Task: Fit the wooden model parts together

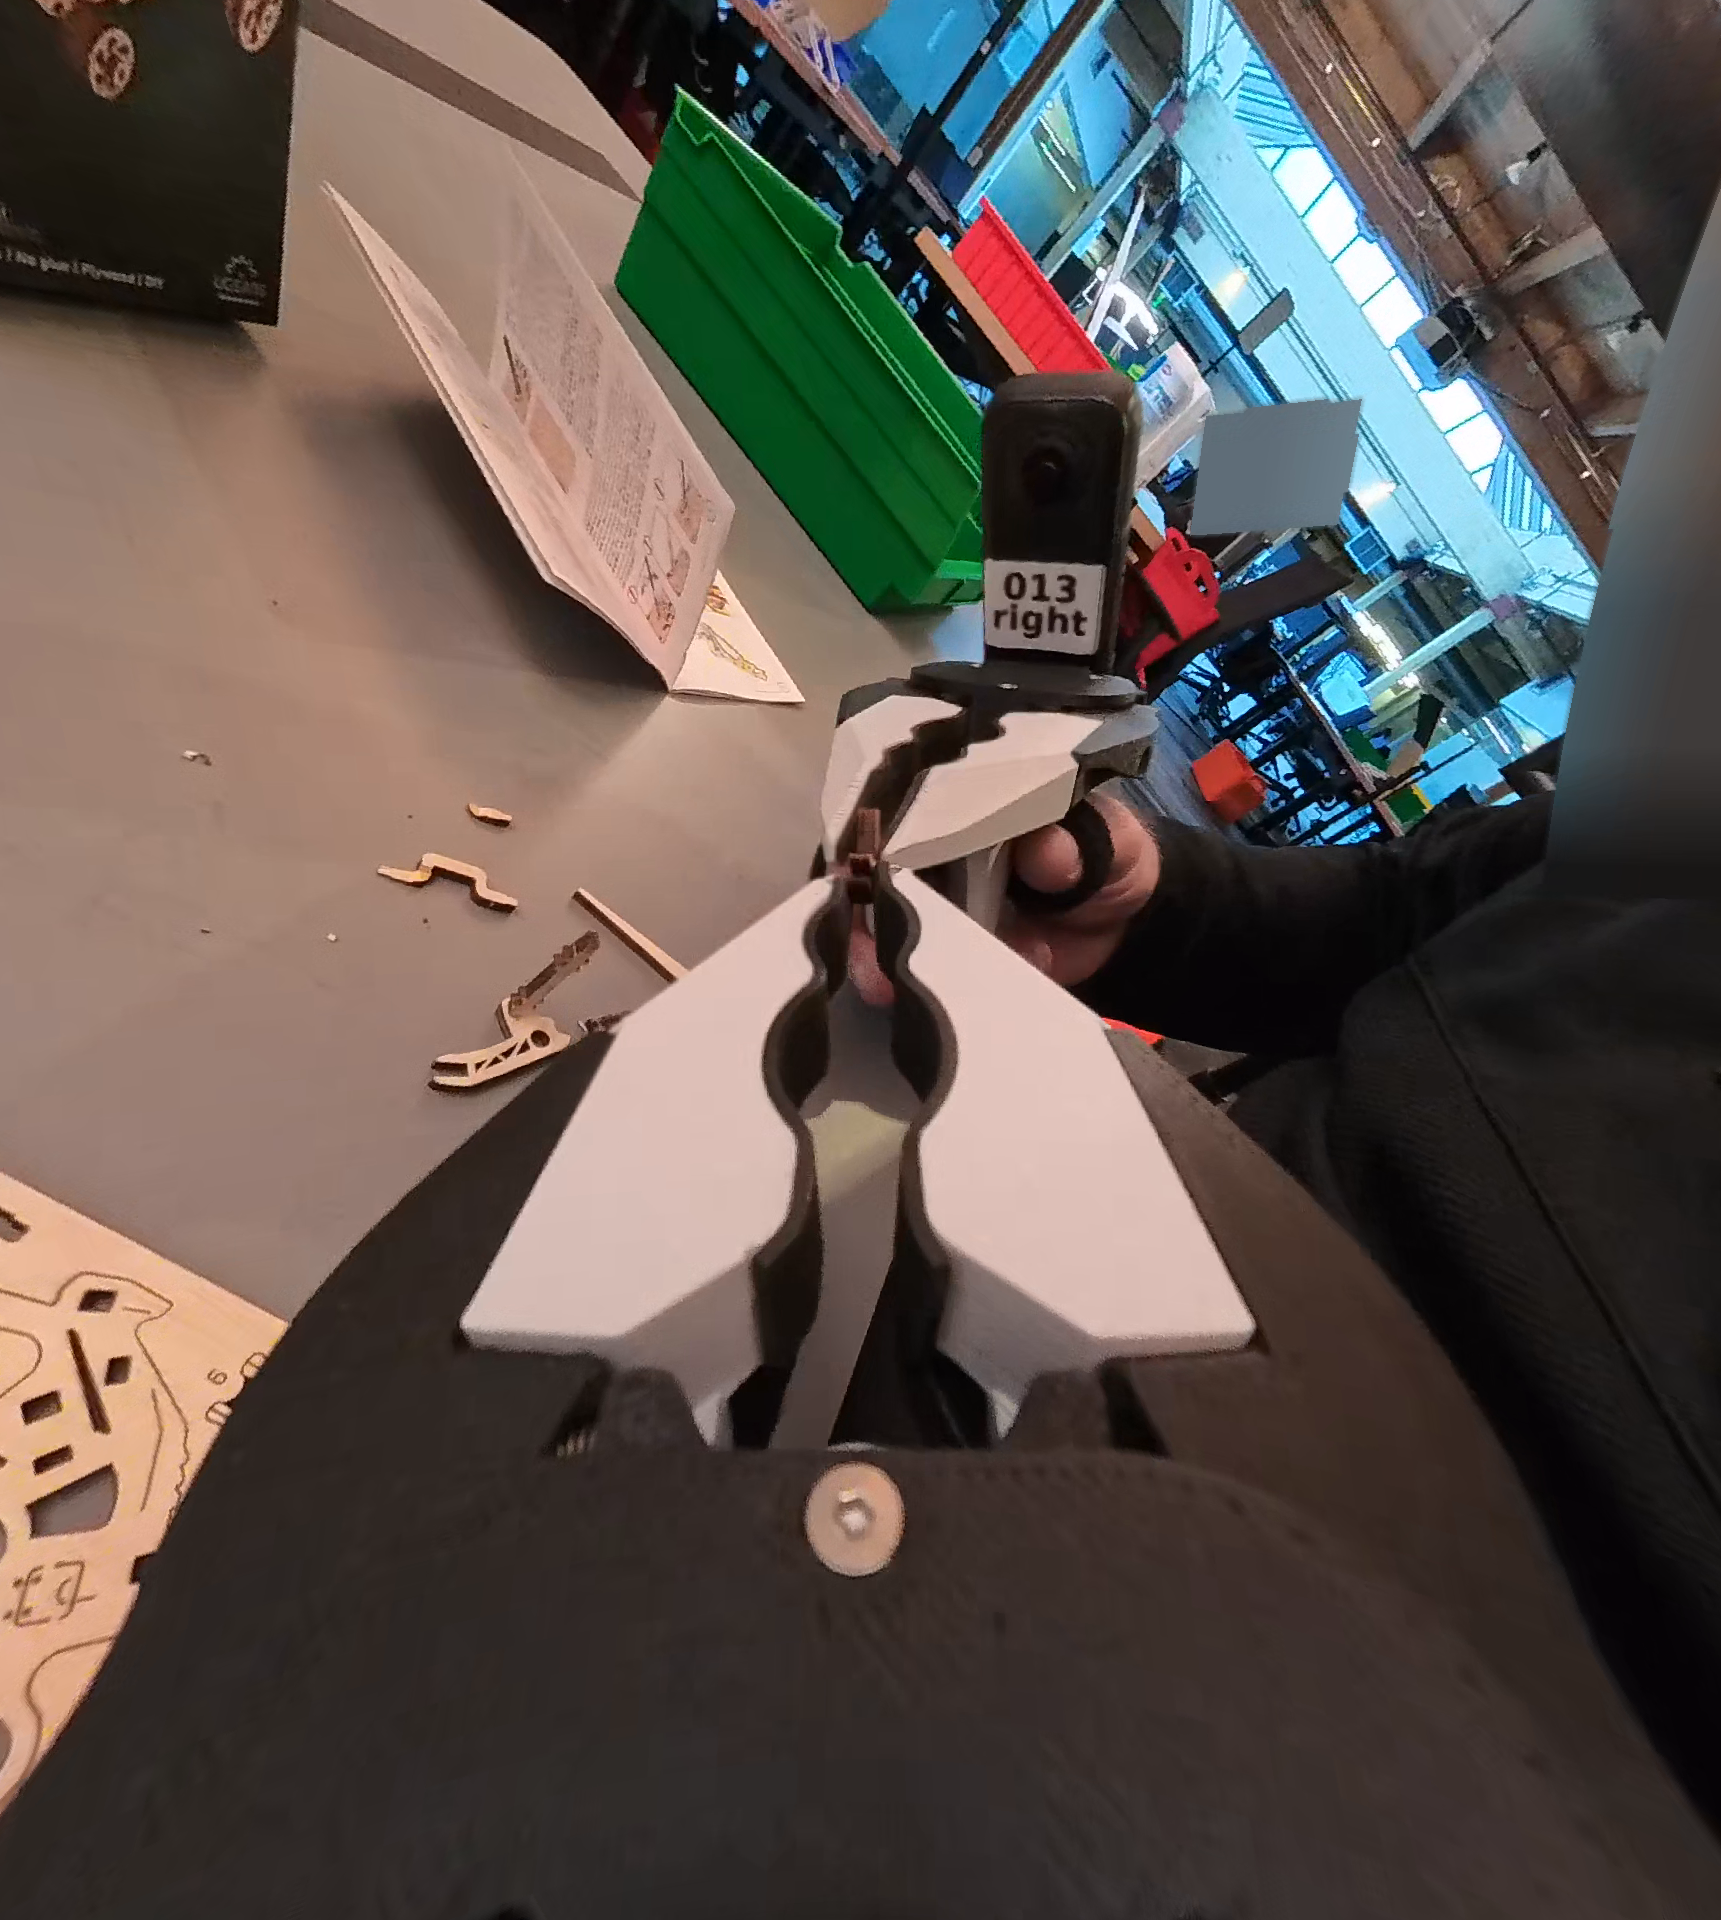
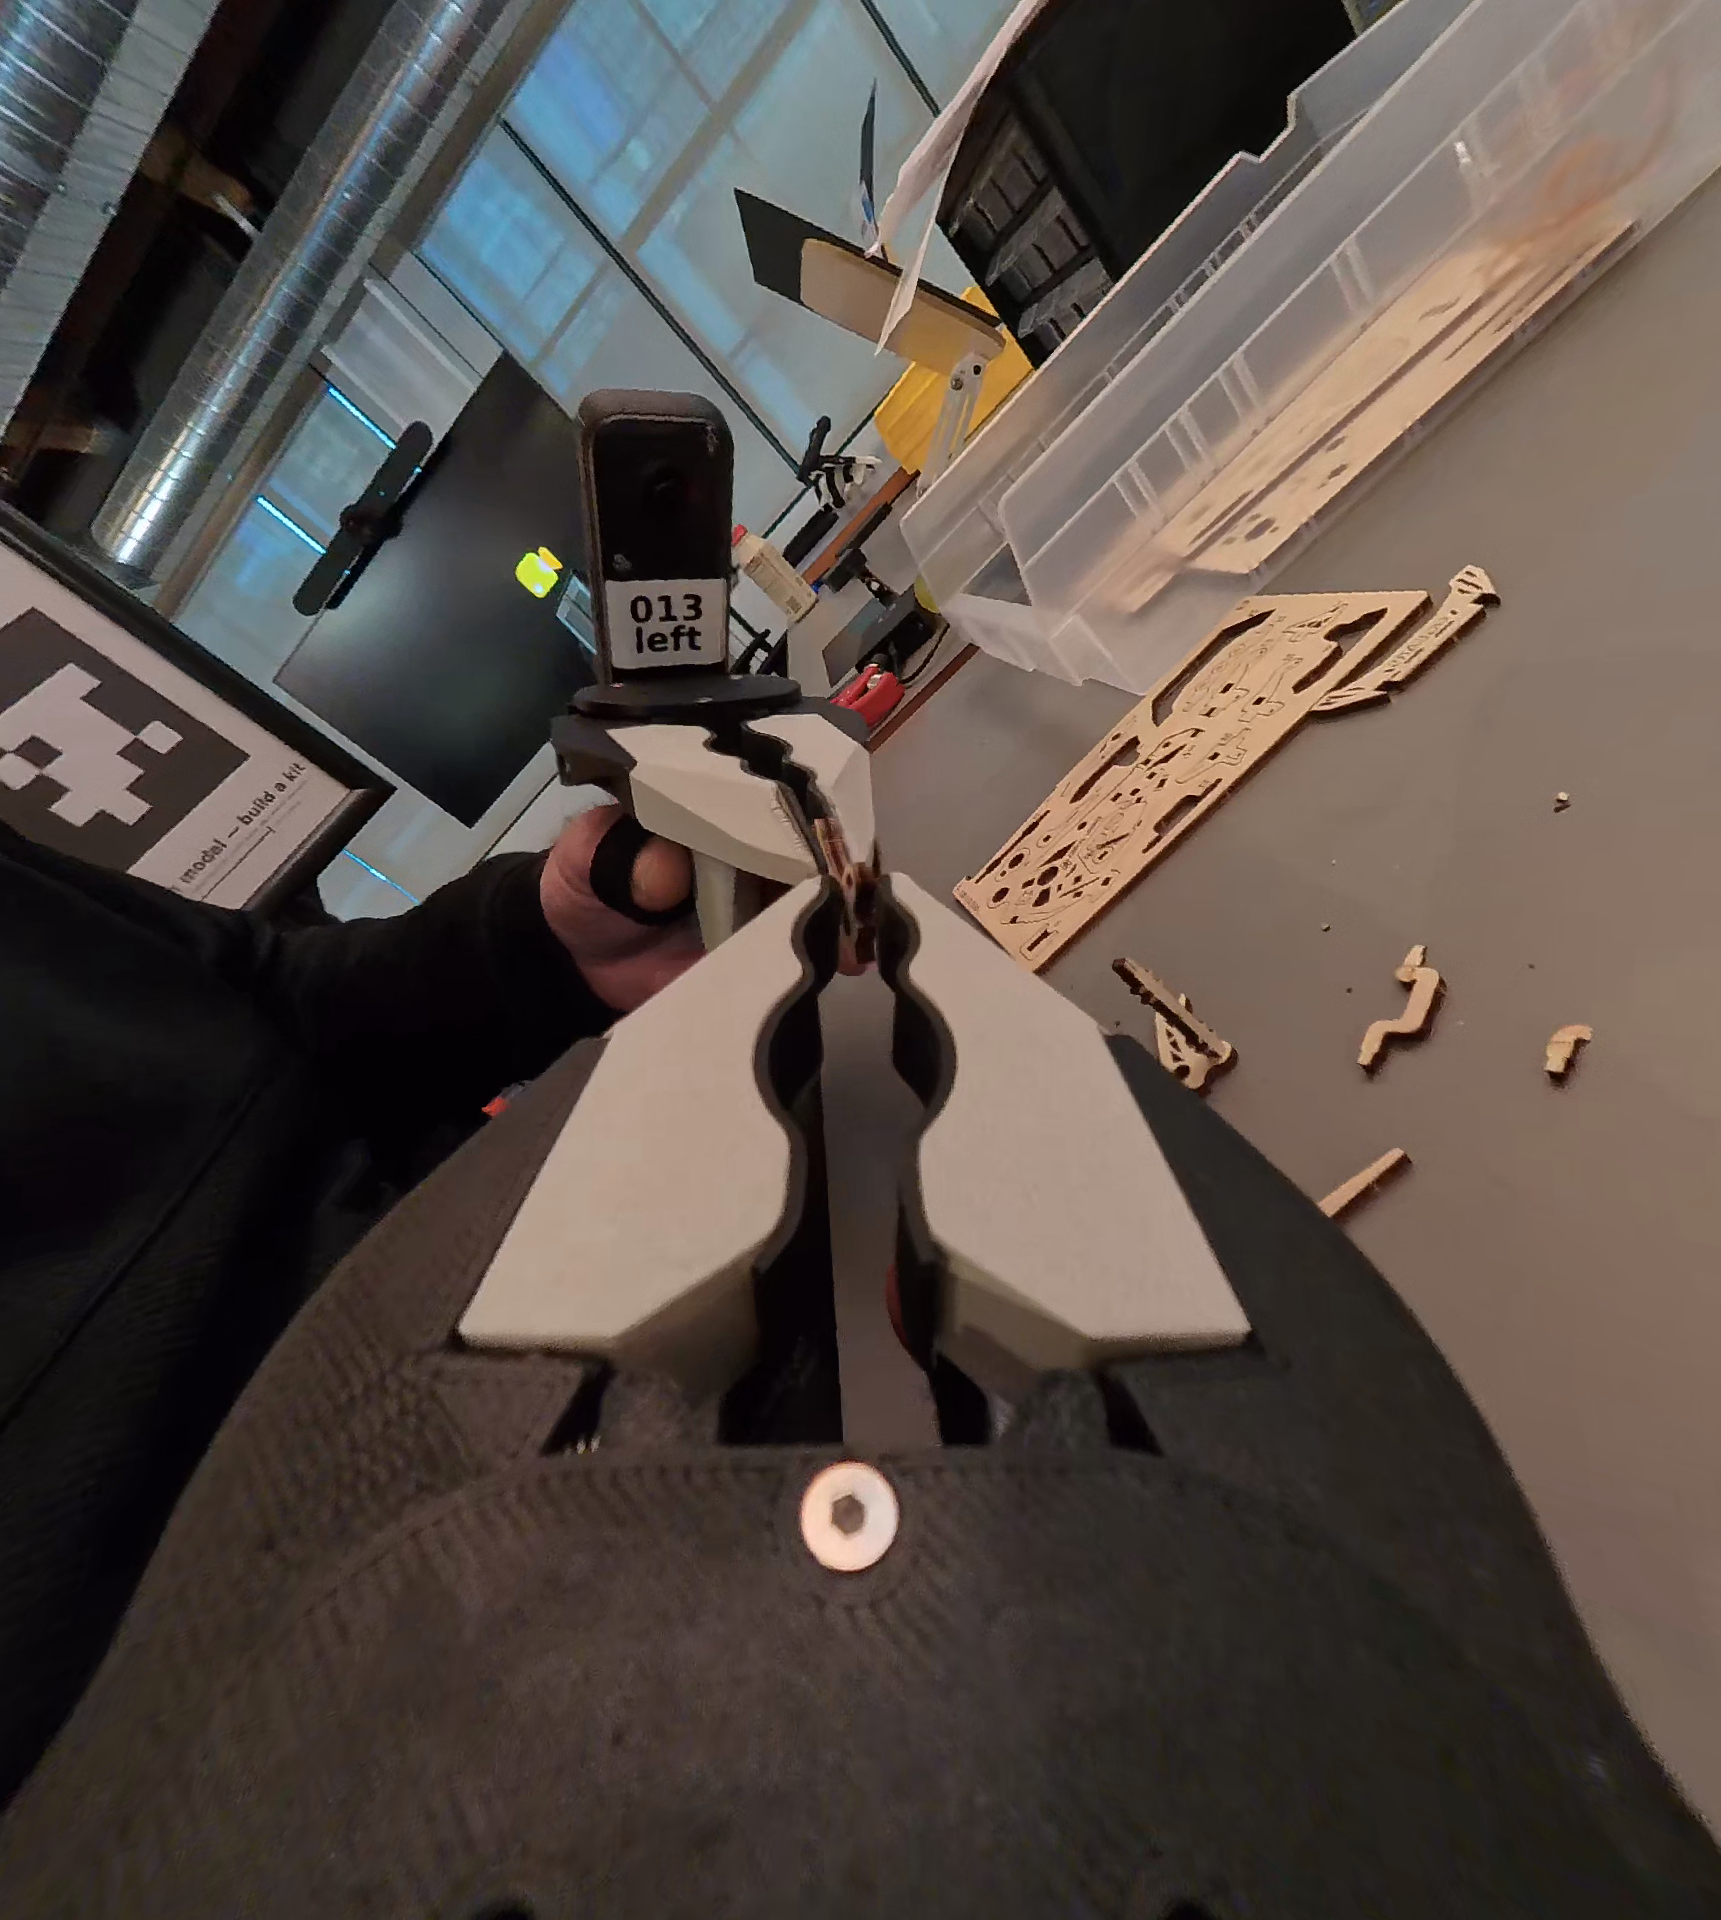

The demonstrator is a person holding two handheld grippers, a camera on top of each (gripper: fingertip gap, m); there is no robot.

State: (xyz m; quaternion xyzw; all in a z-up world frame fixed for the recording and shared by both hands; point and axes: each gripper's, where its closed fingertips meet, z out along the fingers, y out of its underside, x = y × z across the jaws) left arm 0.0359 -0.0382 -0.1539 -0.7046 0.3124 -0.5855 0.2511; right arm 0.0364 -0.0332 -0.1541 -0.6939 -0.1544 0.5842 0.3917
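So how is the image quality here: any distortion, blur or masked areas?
Left wrist view: wide-angle bending toward the frame edges, a grey masking patch over the background, bright blue-white windows, green plastic bin sharp. Right wrist view: same bending, pale wooden cut-out sheet legible.

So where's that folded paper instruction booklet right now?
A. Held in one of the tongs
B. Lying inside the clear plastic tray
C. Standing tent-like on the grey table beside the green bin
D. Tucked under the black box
C: in the left wrist view the booklet stands propped open on the grey table, next to the green bin, clear of both tongs.
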